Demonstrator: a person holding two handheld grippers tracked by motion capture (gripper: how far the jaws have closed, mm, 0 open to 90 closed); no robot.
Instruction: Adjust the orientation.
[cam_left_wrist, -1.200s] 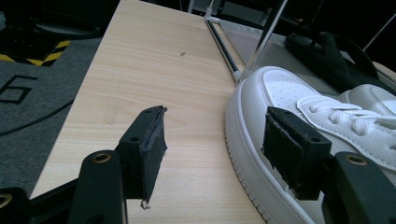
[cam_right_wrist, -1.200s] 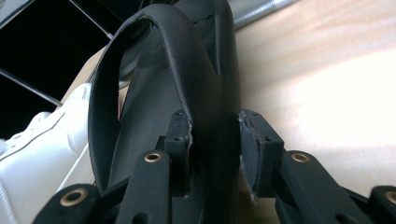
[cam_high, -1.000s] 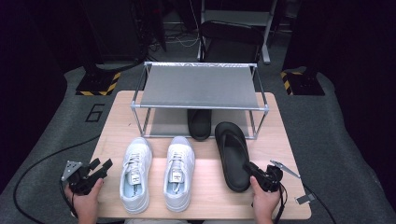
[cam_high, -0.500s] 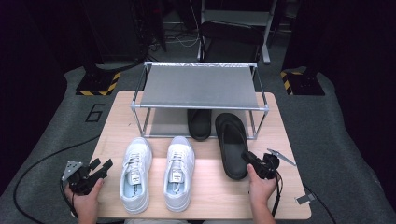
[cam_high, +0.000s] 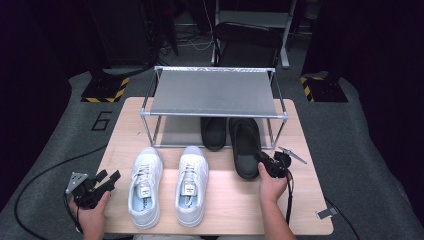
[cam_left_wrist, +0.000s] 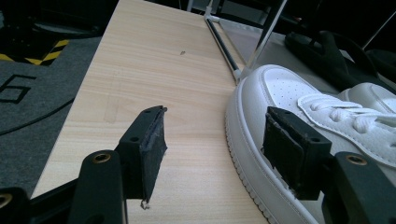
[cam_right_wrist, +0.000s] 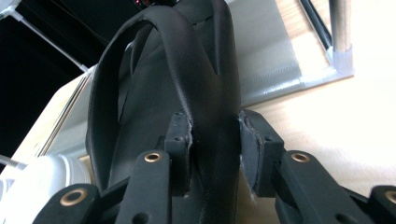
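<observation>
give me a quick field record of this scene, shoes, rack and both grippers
work in hand: putting a black slipper on the rack's lower shelf
right gripper: shut on the edge of the right black slipper, whose toe lies under the rack
left black slipper: on the lower shelf, under the top shelf
shoe rack: metal frame, grey top shelf bare
white sneakers: a pair side by side on the wooden table, toes toward the rack
left gripper: open, holding nothing, beside the left sneaker
</observation>
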